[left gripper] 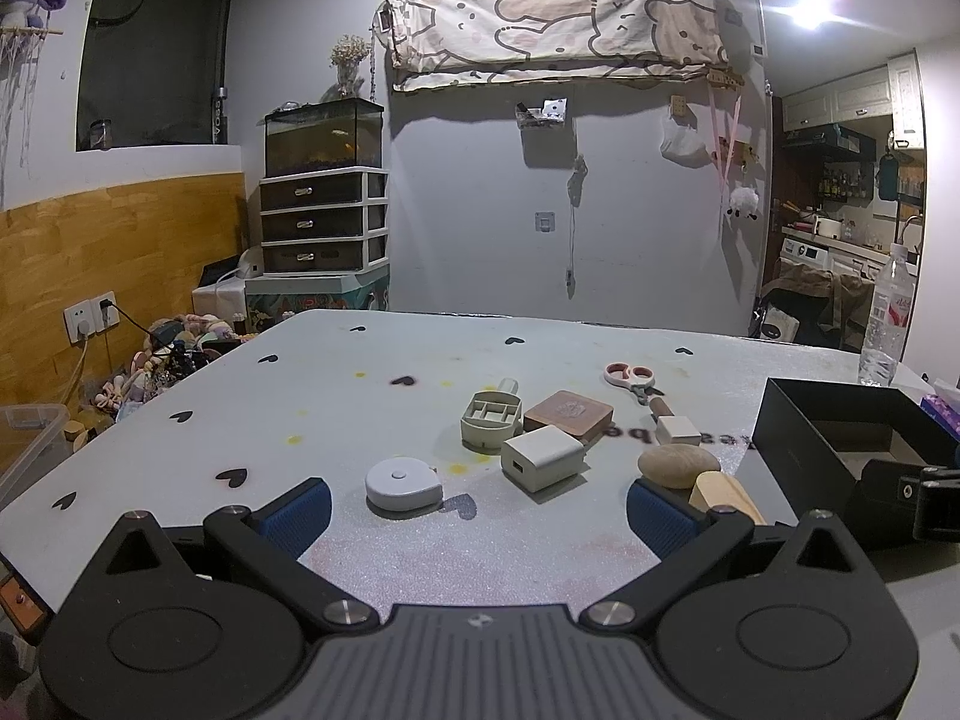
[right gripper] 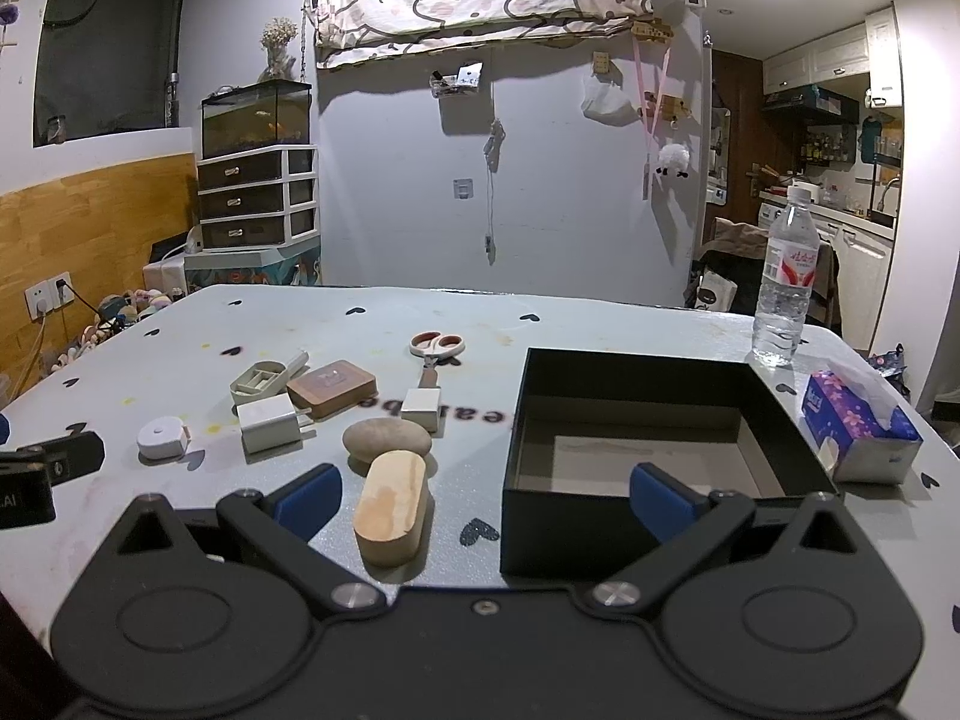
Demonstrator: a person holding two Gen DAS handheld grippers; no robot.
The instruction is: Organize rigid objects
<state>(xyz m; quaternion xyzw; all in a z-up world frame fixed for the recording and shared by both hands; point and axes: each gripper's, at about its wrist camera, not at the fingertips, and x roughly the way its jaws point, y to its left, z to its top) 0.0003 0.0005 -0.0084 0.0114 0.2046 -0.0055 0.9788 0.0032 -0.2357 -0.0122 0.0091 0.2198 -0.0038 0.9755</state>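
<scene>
Small rigid objects lie scattered on the pale table (left gripper: 336, 360): a white tape measure (left gripper: 403, 483), a white charger cube (left gripper: 542, 457), a beige divided case (left gripper: 492, 420), a brown square box (left gripper: 568, 414), scissors (left gripper: 631, 379), a small white block (left gripper: 678, 429), a tan stone (left gripper: 679, 465) and an oval wooden block (right gripper: 391, 505). An empty black box (right gripper: 660, 450) stands to their right. My left gripper (left gripper: 479, 510) is open, low over the near table just before the tape measure. My right gripper (right gripper: 487, 498) is open too, straddling the wooden block and the black box's near wall.
A water bottle (right gripper: 785, 288) stands at the table's far right and a purple tissue pack (right gripper: 858, 427) lies right of the black box. A drawer unit with a fish tank (left gripper: 324, 138) on top stands against the back wall; toys lie on the floor at left.
</scene>
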